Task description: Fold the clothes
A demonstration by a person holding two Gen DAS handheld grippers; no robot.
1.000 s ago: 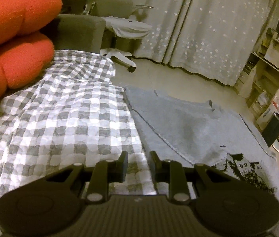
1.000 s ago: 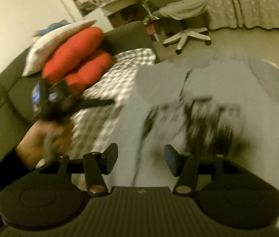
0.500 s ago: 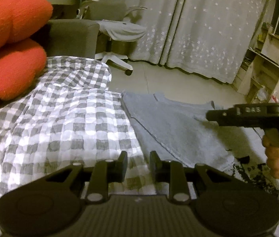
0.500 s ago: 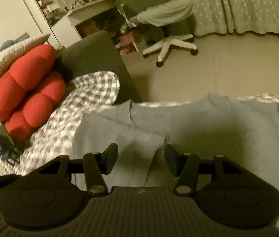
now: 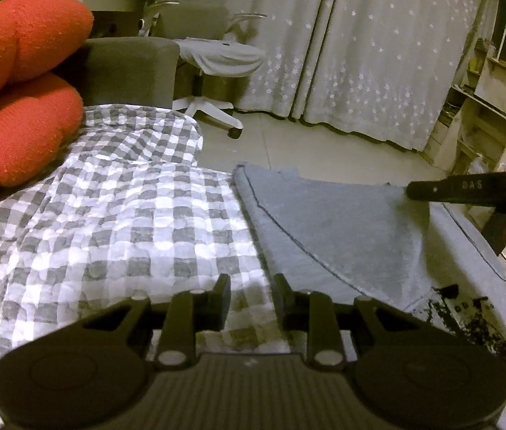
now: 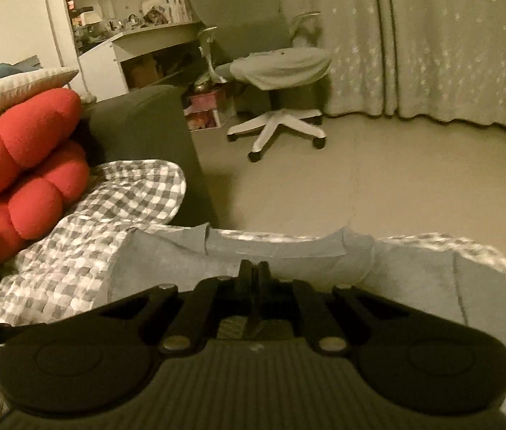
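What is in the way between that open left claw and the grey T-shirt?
Nothing visible. The left claw hangs open over the checked quilt, and the grey cotton T-shirt lies just beside its fingertips, with only bare quilt between.

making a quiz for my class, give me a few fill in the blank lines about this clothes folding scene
1. The grey T-shirt lies on a ____ patterned blanket.
2. The right gripper has its jaws ____.
3. The left gripper has its jaws ____.
4. The plush cushion beside the blanket is ____ in colour.

Missing words: checked; shut; open; red
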